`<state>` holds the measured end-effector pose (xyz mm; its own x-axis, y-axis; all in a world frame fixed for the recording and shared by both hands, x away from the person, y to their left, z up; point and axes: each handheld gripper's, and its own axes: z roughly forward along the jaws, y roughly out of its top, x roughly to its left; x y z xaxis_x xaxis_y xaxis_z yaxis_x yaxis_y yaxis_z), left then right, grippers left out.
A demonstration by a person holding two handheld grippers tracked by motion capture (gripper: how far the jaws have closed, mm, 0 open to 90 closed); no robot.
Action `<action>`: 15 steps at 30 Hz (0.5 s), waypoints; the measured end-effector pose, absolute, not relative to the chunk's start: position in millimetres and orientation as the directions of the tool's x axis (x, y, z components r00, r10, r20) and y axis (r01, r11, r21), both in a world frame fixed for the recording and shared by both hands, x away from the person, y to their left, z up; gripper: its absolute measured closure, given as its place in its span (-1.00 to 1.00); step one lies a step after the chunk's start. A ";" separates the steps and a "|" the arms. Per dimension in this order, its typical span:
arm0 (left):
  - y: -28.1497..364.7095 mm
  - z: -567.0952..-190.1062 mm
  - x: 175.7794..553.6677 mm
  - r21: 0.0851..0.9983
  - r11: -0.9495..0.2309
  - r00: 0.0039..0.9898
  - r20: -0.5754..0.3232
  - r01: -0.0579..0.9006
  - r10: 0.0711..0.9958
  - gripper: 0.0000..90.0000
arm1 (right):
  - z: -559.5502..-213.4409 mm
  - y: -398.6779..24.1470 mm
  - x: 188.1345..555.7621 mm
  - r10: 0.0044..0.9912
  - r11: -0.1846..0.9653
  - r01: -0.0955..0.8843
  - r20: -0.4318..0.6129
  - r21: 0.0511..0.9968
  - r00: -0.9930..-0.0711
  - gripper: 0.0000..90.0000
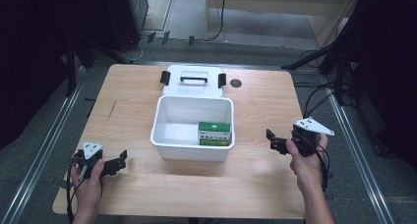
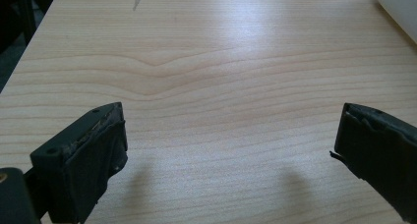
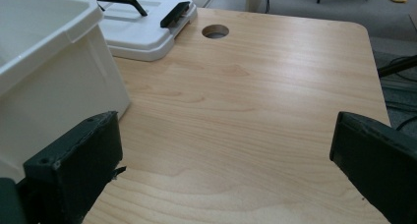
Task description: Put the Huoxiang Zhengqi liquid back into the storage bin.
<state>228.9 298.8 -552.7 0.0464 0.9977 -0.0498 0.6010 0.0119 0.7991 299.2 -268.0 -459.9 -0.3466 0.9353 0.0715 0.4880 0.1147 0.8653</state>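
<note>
- White bin [image 1: 169, 135] sits open in the middle of the wooden table [image 1: 260, 180], between the two grippers and touched by neither.
- Inside it, against the near right corner, lies a green-and-white box [image 1: 214, 133], lying flat on the bin's floor; the other part of the floor is bare.
- Just behind the bin, touching or nearly touching its far rim, the white lid [image 1: 194, 80] lies flat on the table with its dark handle up and a black latch at each end.
- A round hole [image 1: 236, 83] in the tabletop lies just right of the lid.
- The left gripper [image 1: 120, 161] is held low over the near left part of the table, well apart from the bin — its jaws point right, toward the bin's near left corner.
- In the left gripper view the two black jaws stand wide apart with bare wood between them, so it is released and holds nothing; a sliver of the bin's wall shows at the upper right corner.
- The right gripper [image 1: 272, 139] hovers near the bin's right wall, jaws pointing left at it, not touching.
- In the right gripper view its jaws are likewise spread wide over empty wood — released, gripping nothing — with the bin's wall close at the left and the lid and hole farther off.
</note>
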 end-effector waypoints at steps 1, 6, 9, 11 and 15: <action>298.7 -552.6 228.9 0.799 0.014 0.045 -0.052 0.601 0.998 -1.00 | -462.4 -270.2 297.3 0.937 0.110 0.487 0.072 0.866 -0.341 -1.00; 299.1 -552.6 229.1 0.798 0.012 0.048 -0.051 0.603 0.998 -1.00 | -474.0 -282.7 288.8 0.947 0.090 0.496 0.080 0.864 -0.310 -1.00; 299.0 -552.7 229.1 0.798 0.011 0.049 -0.051 0.603 0.998 -1.00 | -481.0 -290.1 283.5 0.952 0.084 0.507 0.081 0.858 -0.296 -1.00; 299.1 -552.6 229.1 0.797 0.010 0.049 -0.049 0.604 0.998 -1.00 | -485.9 -295.0 280.4 0.955 0.079 0.516 0.083 0.853 -0.285 -1.00; 298.7 -552.7 229.1 0.798 0.011 0.048 -0.050 0.602 0.998 -1.00 | -494.7 -304.6 273.8 0.962 0.066 0.527 0.086 0.848 -0.259 -1.00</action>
